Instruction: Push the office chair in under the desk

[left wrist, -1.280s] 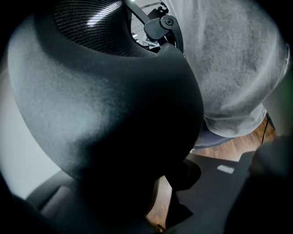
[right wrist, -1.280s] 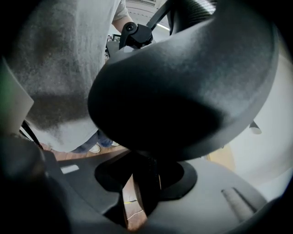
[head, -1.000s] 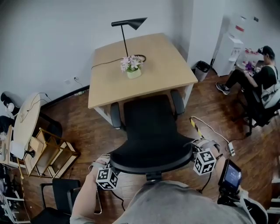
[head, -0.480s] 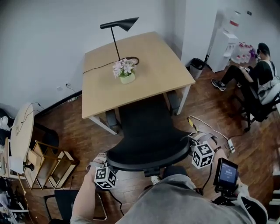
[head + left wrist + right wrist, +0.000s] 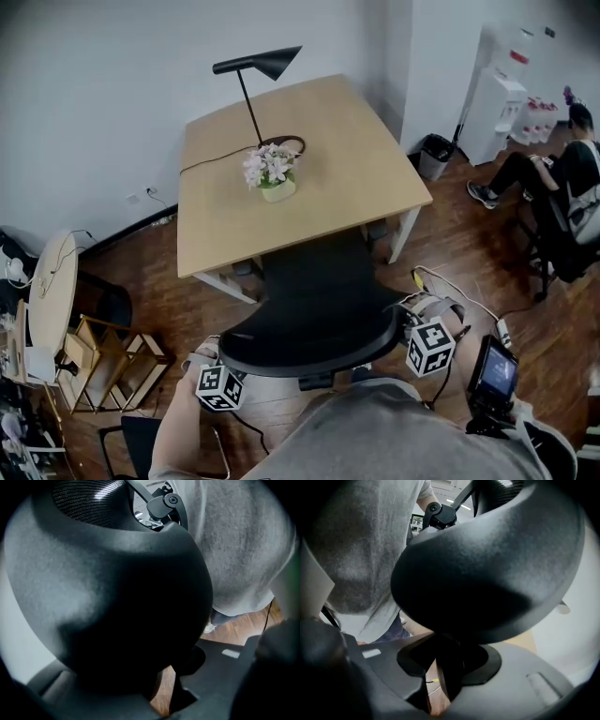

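Two grippers on the office chair, one at each end of its backrest rim.

- Landmark: desk, light wood top, against the wall.
- Chair: black. The seat front runs under the desk's near edge. The backrest stands out on the near side of the desk, between it and the person. Armrests barely show under the top.
- Left gripper: at the rim's left end, near side of the desk. In the left gripper view the dark backrest fills most of the frame and its edge dips between the jaws of the left gripper. Gap narrow, closed onto the rim, with a sliver of wood floor showing beside it.
- Right gripper: at the rim's right end. In the right gripper view the backrest sits over the right gripper. Jaws drawn close, a thin wedge of the rim pinched between them.
- Grey shirt of the person fills the side of each gripper view.
- On the desk: black lamp at the far side and a flower pot mid-top.
- Right of the desk: small bin, white water dispenser, seated person.
- Left of the desk: round side table and wooden rack.
- Cable on the floor off the desk's near right corner.
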The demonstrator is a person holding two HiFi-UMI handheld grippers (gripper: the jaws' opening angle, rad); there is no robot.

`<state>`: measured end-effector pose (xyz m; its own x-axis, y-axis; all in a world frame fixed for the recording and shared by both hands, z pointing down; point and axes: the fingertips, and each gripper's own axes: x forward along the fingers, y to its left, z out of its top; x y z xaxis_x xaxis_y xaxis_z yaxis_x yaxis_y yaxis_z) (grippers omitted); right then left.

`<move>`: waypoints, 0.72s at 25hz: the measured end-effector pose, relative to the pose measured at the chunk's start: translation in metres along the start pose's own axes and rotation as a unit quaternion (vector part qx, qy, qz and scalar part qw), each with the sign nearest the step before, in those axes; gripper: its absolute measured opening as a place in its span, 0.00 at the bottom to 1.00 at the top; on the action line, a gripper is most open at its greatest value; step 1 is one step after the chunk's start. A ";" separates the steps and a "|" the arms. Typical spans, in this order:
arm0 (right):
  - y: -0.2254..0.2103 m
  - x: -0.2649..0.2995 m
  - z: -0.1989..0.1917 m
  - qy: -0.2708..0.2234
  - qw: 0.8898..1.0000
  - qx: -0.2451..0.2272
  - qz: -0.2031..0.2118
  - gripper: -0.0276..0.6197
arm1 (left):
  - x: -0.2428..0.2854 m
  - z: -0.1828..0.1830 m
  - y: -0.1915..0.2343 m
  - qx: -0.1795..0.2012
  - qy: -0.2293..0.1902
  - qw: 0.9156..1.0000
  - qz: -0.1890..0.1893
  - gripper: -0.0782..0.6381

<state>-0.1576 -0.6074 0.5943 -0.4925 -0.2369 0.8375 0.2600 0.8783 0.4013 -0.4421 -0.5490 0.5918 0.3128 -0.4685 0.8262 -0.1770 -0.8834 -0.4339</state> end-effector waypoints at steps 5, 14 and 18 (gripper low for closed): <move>-0.033 0.010 -0.010 -0.003 1.000 -0.010 0.002 0.27 | 0.014 -0.004 0.028 -0.007 0.006 1.000 0.006 0.31; -0.082 0.023 -0.028 -0.010 1.000 -0.023 0.003 0.27 | 0.034 -0.006 0.069 -0.020 0.015 1.000 0.011 0.31; -0.103 0.029 -0.033 -0.011 1.000 -0.026 0.000 0.27 | 0.042 -0.009 0.089 -0.020 0.014 1.000 0.014 0.31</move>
<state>-0.1716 -0.7183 0.5898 -0.5097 -0.2270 0.8299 0.3023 0.8558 0.4198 -0.4535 -0.6468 0.5911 0.2804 -0.4919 0.8243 -0.2223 -0.8687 -0.4427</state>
